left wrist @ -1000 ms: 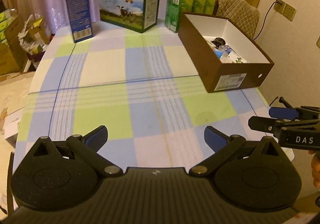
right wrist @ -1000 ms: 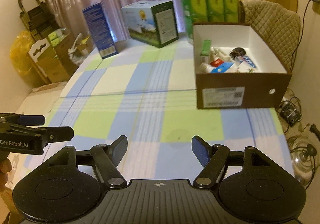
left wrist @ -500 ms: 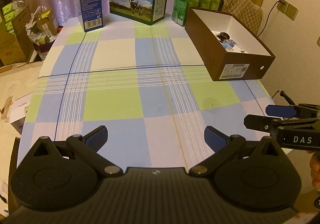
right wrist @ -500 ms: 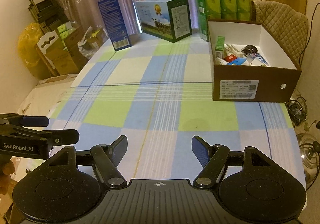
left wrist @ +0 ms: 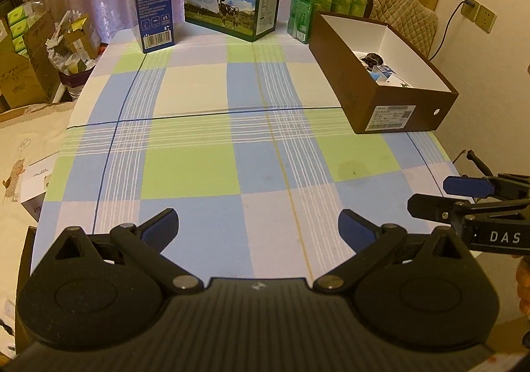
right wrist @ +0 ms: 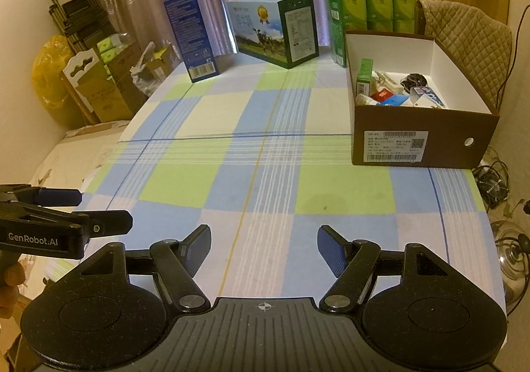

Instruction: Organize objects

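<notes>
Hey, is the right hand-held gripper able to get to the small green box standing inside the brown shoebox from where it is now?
Probably yes. The right hand-held gripper is open and empty, the tablecloth ahead is bare, and the shoebox has no lid, so the green box looks reachable from above.

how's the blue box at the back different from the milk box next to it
The blue box stands tall and narrow, plain dark blue with a barcode near its base. The milk box lies long and low, with a cow picture and a carry handle on top. Both are closed and stand at the far edge of the table, apart.
</notes>
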Demonstrator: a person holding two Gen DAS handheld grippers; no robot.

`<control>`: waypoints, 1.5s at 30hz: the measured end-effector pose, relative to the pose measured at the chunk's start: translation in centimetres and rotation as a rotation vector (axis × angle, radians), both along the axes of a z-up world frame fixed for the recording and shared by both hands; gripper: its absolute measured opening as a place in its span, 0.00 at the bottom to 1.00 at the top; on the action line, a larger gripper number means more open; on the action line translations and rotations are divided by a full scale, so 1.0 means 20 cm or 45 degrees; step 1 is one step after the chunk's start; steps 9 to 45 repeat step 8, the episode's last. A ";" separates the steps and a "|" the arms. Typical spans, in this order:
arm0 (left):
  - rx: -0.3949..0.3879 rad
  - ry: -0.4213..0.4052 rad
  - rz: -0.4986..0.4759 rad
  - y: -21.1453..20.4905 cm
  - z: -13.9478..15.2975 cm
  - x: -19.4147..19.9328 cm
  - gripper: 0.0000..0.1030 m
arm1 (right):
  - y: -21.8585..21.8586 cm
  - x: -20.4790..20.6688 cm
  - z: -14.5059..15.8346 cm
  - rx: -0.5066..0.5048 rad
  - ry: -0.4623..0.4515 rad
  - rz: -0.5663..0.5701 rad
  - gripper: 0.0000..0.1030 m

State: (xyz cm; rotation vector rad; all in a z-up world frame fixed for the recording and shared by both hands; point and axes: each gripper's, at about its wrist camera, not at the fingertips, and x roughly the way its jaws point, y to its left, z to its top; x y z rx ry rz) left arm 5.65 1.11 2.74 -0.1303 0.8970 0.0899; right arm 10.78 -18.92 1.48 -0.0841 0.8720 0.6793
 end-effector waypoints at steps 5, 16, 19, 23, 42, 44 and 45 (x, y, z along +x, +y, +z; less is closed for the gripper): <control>0.004 -0.021 -0.005 -0.02 0.00 0.01 0.96 | -0.02 0.01 0.00 -0.003 0.003 -0.006 0.66; 0.009 -0.016 -0.004 -0.03 0.00 0.03 0.96 | -0.02 0.01 0.00 -0.004 0.004 -0.007 0.66; 0.009 -0.016 -0.004 -0.03 0.00 0.03 0.96 | -0.02 0.01 0.00 -0.004 0.004 -0.007 0.66; 0.009 -0.016 -0.004 -0.03 0.00 0.03 0.96 | -0.02 0.01 0.00 -0.004 0.004 -0.007 0.66; 0.009 -0.016 -0.004 -0.03 0.00 0.03 0.96 | -0.02 0.01 0.00 -0.004 0.004 -0.007 0.66; 0.009 -0.016 -0.004 -0.03 0.00 0.03 0.96 | -0.02 0.01 0.00 -0.004 0.004 -0.007 0.66; 0.009 -0.016 -0.004 -0.03 0.00 0.03 0.96 | -0.02 0.01 0.00 -0.004 0.004 -0.007 0.66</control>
